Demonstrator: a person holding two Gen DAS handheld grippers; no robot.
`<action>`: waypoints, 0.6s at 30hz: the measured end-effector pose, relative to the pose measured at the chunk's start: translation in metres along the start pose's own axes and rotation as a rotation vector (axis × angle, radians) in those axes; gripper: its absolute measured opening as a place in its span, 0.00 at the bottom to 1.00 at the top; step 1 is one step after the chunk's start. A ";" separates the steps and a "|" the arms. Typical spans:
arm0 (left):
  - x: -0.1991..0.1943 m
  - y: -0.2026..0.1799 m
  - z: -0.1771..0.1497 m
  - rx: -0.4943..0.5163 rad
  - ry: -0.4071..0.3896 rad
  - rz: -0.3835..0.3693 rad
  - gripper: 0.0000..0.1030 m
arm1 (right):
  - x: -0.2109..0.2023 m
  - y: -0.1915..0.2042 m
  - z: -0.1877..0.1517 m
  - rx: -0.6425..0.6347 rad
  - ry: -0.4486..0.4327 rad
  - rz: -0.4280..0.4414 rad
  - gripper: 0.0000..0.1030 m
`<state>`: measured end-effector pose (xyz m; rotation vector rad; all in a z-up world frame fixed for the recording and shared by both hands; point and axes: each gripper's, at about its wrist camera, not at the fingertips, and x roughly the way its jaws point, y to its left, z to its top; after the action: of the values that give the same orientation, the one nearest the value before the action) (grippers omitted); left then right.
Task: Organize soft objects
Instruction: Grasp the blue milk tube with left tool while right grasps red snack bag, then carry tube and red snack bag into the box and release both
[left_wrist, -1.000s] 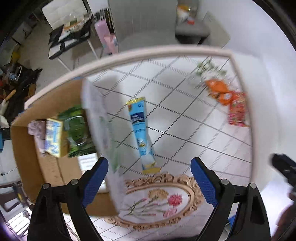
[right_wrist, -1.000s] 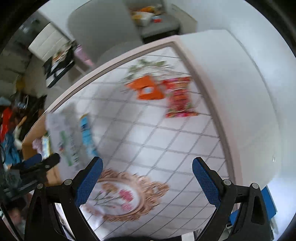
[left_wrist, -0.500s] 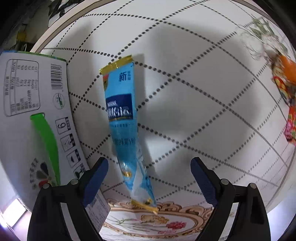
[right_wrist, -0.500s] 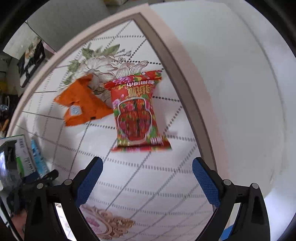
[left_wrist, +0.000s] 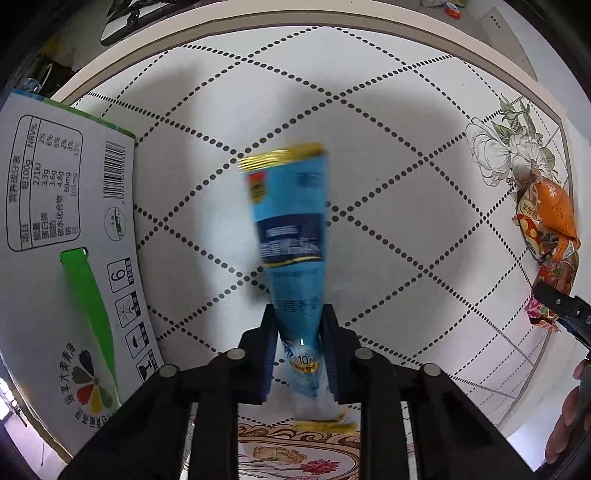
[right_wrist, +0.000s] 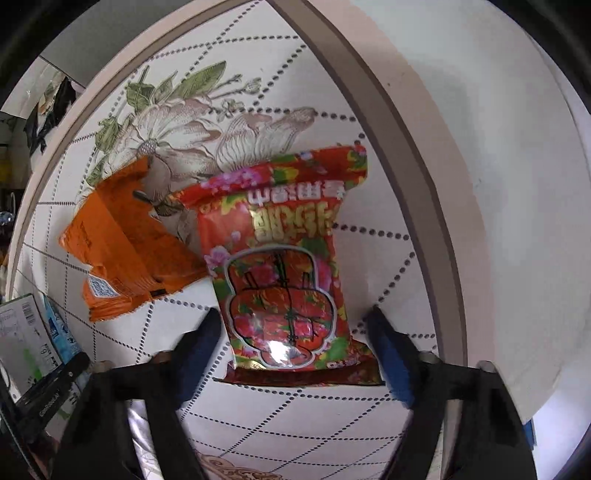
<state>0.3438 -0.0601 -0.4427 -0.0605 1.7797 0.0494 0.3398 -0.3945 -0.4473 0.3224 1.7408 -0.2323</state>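
Our left tongs (left_wrist: 300, 325) clamped on the blue sachet (left_wrist: 291, 229), its far end blurred above the table (left_wrist: 406, 155), our right tongs (right_wrist: 295, 332) spread wide astride the red floral packet (right_wrist: 284, 266), orange packet (right_wrist: 122, 243) touching it, white carton (left_wrist: 62, 229) far left

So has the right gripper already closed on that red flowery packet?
No, the right gripper is open, its fingers either side of the red packet without touching.
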 end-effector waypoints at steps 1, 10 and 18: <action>-0.001 0.001 -0.001 -0.004 0.000 -0.008 0.18 | -0.001 0.000 -0.002 -0.003 -0.002 0.016 0.61; -0.021 -0.006 -0.027 0.036 -0.039 -0.048 0.14 | -0.016 -0.003 -0.044 -0.036 -0.012 0.045 0.48; -0.082 -0.007 -0.066 0.086 -0.126 -0.152 0.14 | -0.072 0.009 -0.104 -0.113 -0.083 0.154 0.47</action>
<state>0.2968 -0.0706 -0.3484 -0.1282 1.6444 -0.1304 0.2595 -0.3582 -0.3570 0.3577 1.6311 -0.0354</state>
